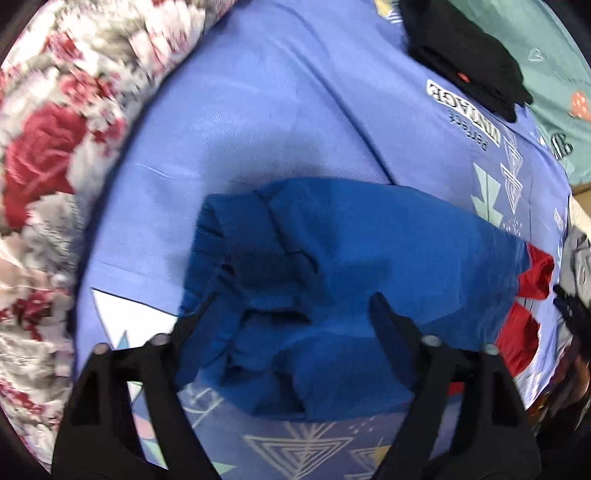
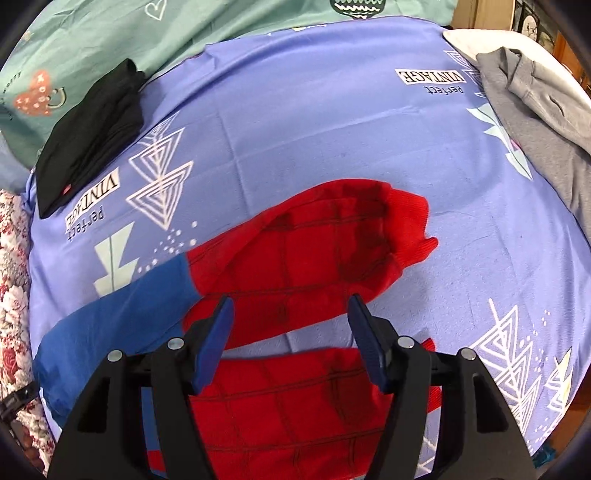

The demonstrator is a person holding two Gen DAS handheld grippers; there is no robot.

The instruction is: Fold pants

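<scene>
The pants are blue at the waist end (image 1: 332, 243) and red with dark grid lines at the legs (image 2: 306, 254). They lie on a purple-blue bedsheet (image 1: 258, 110). My left gripper (image 1: 291, 306) is open, its fingers on either side of the bunched blue waist part, just above it. My right gripper (image 2: 291, 314) is open over the two red legs, which lie side by side with a strip of sheet between them. The red leg ends also show at the right of the left wrist view (image 1: 535, 273).
A folded black garment (image 2: 92, 129) lies at the sheet's far corner, also in the left wrist view (image 1: 465, 55). A grey garment (image 2: 535, 118) lies at the far right. A floral quilt (image 1: 55, 147) borders the left side. A teal pillow (image 2: 110, 33) lies behind.
</scene>
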